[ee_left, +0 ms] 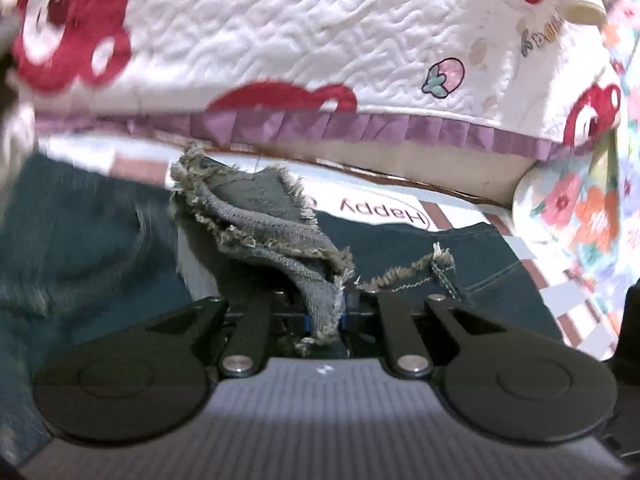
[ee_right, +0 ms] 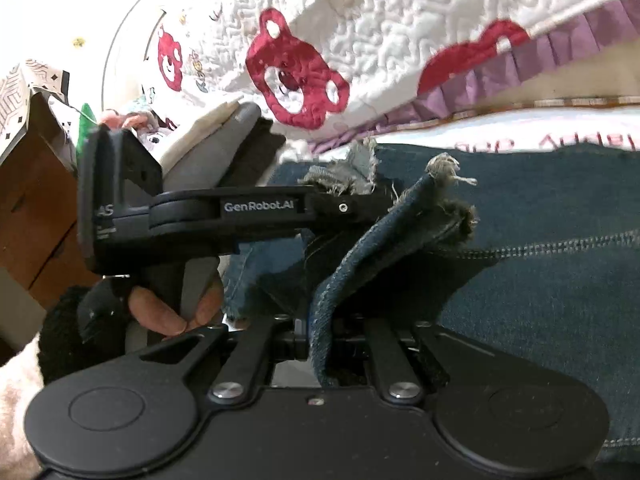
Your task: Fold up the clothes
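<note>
"GenRobot.AI" stands in white letters on the side of the left gripper [ee_right: 352, 200], at centre left of the right wrist view; the letters "AS" show on its black rear block, the small print beneath unreadable. In the left wrist view, "Happy" reads upside down in pink on the white mat [ee_left: 384, 210], right of centre.

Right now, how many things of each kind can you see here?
Tools: 2 (left tool, right tool), both shut on denim
Jeans: 1
Bear quilt: 1
Floral cloth: 1
Hands: 1
Total: 6
</note>
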The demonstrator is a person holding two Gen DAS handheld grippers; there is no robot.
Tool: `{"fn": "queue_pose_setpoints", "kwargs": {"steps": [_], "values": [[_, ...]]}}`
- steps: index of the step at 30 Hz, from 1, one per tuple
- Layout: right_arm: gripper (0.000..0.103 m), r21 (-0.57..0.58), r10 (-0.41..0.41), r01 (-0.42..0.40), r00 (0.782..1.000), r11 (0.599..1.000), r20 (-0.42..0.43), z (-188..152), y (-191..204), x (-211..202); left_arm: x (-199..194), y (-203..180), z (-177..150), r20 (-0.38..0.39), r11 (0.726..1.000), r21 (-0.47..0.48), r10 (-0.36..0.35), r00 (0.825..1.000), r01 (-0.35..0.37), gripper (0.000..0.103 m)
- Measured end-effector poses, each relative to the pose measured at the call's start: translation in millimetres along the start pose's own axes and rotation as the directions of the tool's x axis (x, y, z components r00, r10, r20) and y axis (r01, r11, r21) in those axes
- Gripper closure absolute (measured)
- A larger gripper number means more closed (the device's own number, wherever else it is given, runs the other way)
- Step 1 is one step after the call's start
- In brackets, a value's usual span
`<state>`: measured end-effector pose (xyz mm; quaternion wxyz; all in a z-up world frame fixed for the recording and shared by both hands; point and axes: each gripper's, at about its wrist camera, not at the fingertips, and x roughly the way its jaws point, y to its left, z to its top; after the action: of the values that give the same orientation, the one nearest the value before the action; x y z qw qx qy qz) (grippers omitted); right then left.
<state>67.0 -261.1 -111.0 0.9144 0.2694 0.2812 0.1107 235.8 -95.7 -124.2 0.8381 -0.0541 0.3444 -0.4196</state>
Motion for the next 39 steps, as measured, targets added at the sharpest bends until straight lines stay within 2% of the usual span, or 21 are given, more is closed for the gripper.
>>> {"fn": "queue_pose_setpoints", "kwargs": {"steps": [4, 7, 10, 12, 15, 17, 19, 23, 25, 28, 30, 31, 33, 35, 37, 39], "values": [[0.093, 0.001, 0.043, -0.043, 0.998, 0.999, 0.038, 20, 9, 3, -24, 10, 25, 0.07, 1.0, 0.026, 0.012, 0.997, -0.014, 0.093], [0.093, -0.047, 0.052, -0.051, 0.999, 0.998, 0.011, 31, 27, 28, -40, 34, 33, 0.095, 0.999, 0.012, 0.048, 0.994, -0.049, 0.093], [0.093, -0.099, 0.057, -0.059, 0.998, 0.993, -0.02, 41, 45, 54, -47, 60, 31, 0.089, 0.993, -0.012, 0.118, 0.989, -0.117, 0.093], [0.092, -0.133, 0.059, -0.064, 0.997, 0.989, -0.041, 47, 57, 72, -48, 71, 28, 0.073, 0.99, -0.037, 0.138, 0.988, -0.135, 0.093], [0.092, -0.094, 0.054, -0.059, 0.997, 0.994, -0.056, 46, 57, 83, -48, 80, 27, 0.06, 0.989, -0.057, 0.14, 0.988, -0.136, 0.093], [0.092, -0.052, 0.066, -0.069, 0.996, 0.996, -0.06, 46, 53, 83, -52, 80, 28, 0.06, 0.991, -0.037, 0.127, 0.99, -0.125, 0.094], [0.092, -0.044, 0.079, -0.082, 0.995, 0.996, -0.059, 47, 53, 81, -54, 73, 30, 0.067, 0.99, 0.01, 0.141, 0.988, -0.142, 0.094], [0.091, -0.113, 0.055, -0.063, 0.995, 0.992, -0.078, 50, 62, 83, -50, 78, 30, 0.047, 0.985, -0.03, 0.17, 0.984, -0.168, 0.092], [0.089, -0.162, 0.033, -0.048, 0.995, 0.986, -0.092, 46, 68, 85, -49, 86, 27, 0.026, 0.973, -0.053, 0.226, 0.974, -0.225, 0.082], [0.083, -0.234, 0.0, -0.027, 0.994, 0.972, -0.111, 41, 78, 89, -62, 91, 23, 0.024, 0.937, -0.037, 0.349, 0.937, -0.348, 0.074], [0.075, -0.282, -0.022, -0.013, 0.992, 0.959, -0.123, 37, 84, 92, -78, 93, 21, 0.022, 0.93, -0.038, 0.366, 0.93, -0.365, 0.063], [0.071, -0.306, -0.034, -0.007, 0.991, 0.952, -0.128, 35, 87, 93, -86, 95, 20, 0.019, 0.93, -0.046, 0.367, 0.93, -0.366, 0.061], [0.063, -0.353, -0.057, 0.005, 0.989, 0.936, -0.137, 32, 93, 96, -99, 103, 13, 0.002, 0.945, -0.112, 0.309, 0.951, -0.306, 0.06], [0.062, -0.4, -0.081, 0.016, 0.986, 0.917, -0.146, 28, 100, 98, -112, 111, 5, -0.013, 0.952, -0.183, 0.247, 0.969, -0.245, 0.057], [0.061, -0.46, -0.104, 0.026, 0.984, 0.887, -0.146, 24, 107, 99, -117, 121, -10, -0.034, 0.94, -0.296, 0.169, 0.985, -0.171, 0.056], [0.06, -0.535, -0.119, 0.031, 0.984, 0.844, -0.131, 18, 116, 96, -121, 127, -24, -0.047, 0.92, -0.373, 0.115, 0.992, -0.124, 0.056]]}}
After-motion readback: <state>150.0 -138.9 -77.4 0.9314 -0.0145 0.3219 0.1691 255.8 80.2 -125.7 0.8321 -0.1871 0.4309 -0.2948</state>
